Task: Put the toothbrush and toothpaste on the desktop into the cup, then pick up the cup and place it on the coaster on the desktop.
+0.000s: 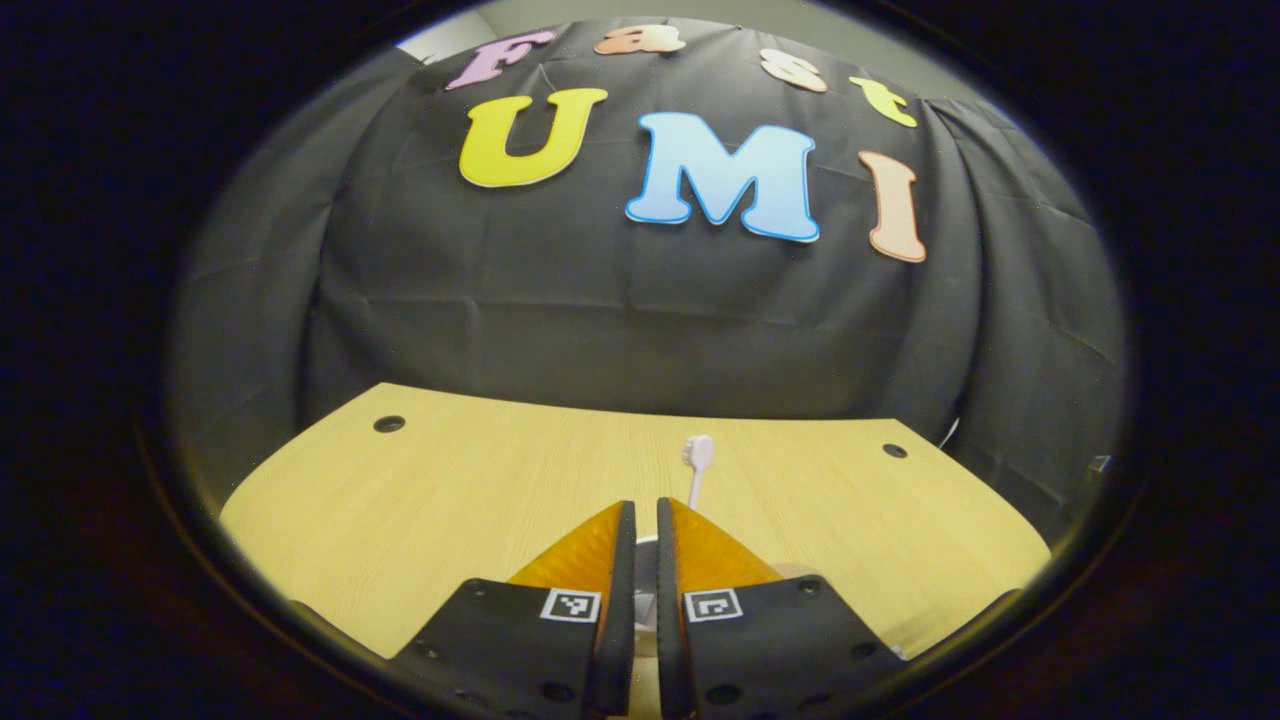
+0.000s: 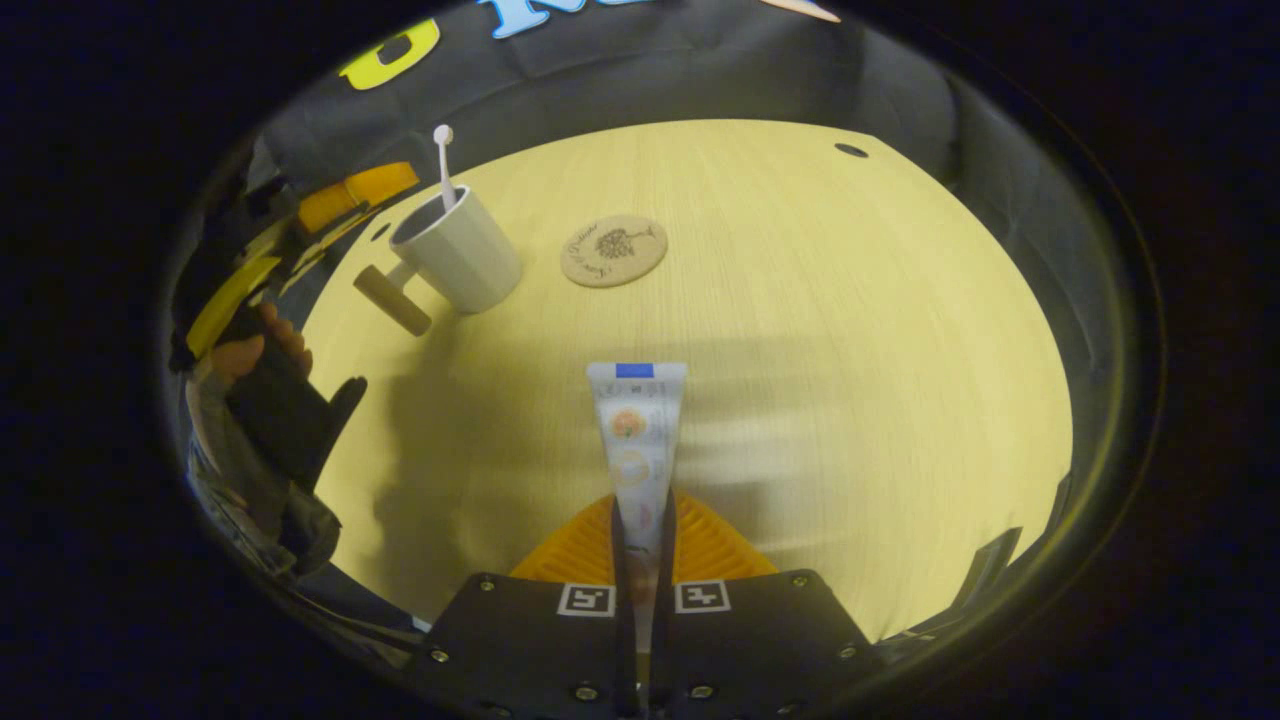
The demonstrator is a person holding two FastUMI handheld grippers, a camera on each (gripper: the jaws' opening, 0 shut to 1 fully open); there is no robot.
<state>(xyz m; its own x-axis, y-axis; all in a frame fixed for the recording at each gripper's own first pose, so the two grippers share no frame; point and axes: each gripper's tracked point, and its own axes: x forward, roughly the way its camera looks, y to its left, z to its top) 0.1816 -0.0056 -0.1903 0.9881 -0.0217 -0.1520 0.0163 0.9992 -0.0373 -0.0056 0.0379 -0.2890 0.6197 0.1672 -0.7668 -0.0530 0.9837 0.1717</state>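
Note:
A white cup (image 2: 460,250) with a wooden handle (image 2: 392,300) stands at the table's far left. The white toothbrush (image 2: 443,160) stands in it, head up. My left gripper (image 2: 380,182) hovers just behind the cup's rim. In the left gripper view its fingers (image 1: 645,505) leave only a narrow slit, and the toothbrush head (image 1: 698,452) rises beyond the right finger, outside that slit. My right gripper (image 2: 640,520) is shut on the toothpaste tube (image 2: 637,440), held above the table with its flat end pointing forward. The round coaster (image 2: 613,251) lies to the right of the cup.
The wooden table (image 2: 850,330) ends at the black cloth wall behind. Small dark holes (image 2: 851,150) (image 1: 389,423) mark its far corners. A hand (image 2: 250,350) holding the left gripper is at the left edge of the right gripper view.

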